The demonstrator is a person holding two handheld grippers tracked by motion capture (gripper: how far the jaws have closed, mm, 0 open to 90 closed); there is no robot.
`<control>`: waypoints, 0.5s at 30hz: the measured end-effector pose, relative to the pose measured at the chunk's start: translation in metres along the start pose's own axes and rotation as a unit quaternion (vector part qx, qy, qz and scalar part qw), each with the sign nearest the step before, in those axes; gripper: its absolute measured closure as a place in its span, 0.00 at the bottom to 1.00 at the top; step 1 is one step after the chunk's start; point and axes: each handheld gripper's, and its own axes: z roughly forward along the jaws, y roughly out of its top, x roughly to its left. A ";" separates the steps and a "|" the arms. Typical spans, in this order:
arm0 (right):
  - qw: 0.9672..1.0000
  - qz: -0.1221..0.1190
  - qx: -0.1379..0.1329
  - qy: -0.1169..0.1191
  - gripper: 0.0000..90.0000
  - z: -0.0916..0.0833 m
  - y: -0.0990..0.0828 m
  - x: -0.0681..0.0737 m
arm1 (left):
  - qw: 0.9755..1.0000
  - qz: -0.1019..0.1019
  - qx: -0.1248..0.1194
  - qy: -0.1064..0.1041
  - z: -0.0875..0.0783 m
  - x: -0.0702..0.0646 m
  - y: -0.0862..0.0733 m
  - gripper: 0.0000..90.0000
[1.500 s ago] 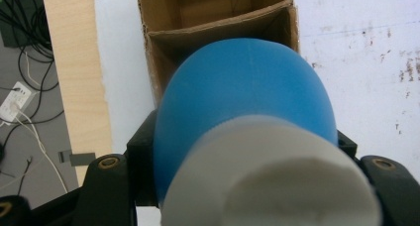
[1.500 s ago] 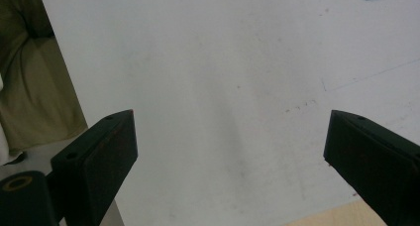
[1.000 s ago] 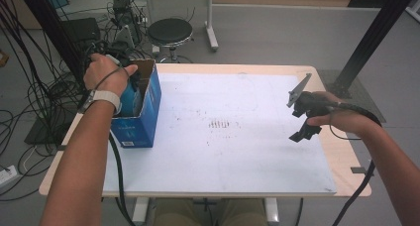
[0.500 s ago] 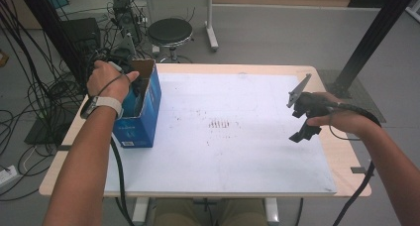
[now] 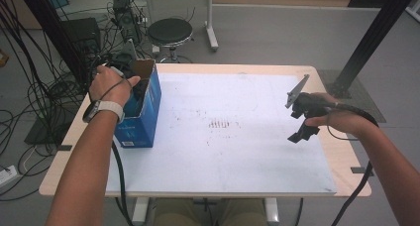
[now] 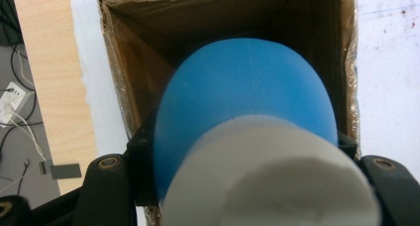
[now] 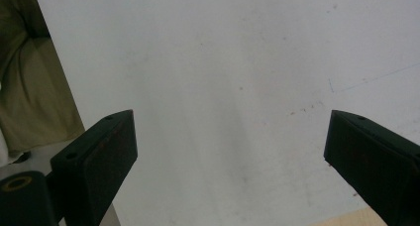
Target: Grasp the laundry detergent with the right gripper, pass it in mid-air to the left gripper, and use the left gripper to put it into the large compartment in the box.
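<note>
Two grippers | left gripper [image 6: 242, 186] clamps blue-white bottle [image 6: 247, 132], long axis into open blue carton [image 5: 144, 112], table's left | right gripper [image 7: 230, 161] jaws wide apart over white sheet [image 5: 247, 132]

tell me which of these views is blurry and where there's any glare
Left gripper view: the blue-and-white object held close to the lens is soft and out of focus; the cardboard box behind is sharper. Right gripper view: dim, its black jaws soft-edged. High view: sharp, with mild washed-out brightness on the white sheet.

A lab: cable bundles [image 5: 29, 87] and equipment [image 5: 79, 30] at upper left, stool [image 5: 170, 32] and black frame post [image 5: 374, 35] beyond the table [image 5: 237, 70].
</note>
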 end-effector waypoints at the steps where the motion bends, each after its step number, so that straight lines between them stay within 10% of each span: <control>1: 1.000 -0.001 0.000 0.000 0.07 0.000 0.000 0.000 | 1.000 0.000 0.001 0.000 0.001 0.000 0.000 0.42; 15: 1.000 0.001 -0.001 0.001 0.07 0.001 0.000 0.000 | 1.000 0.002 0.003 0.002 0.010 0.000 -0.002 0.42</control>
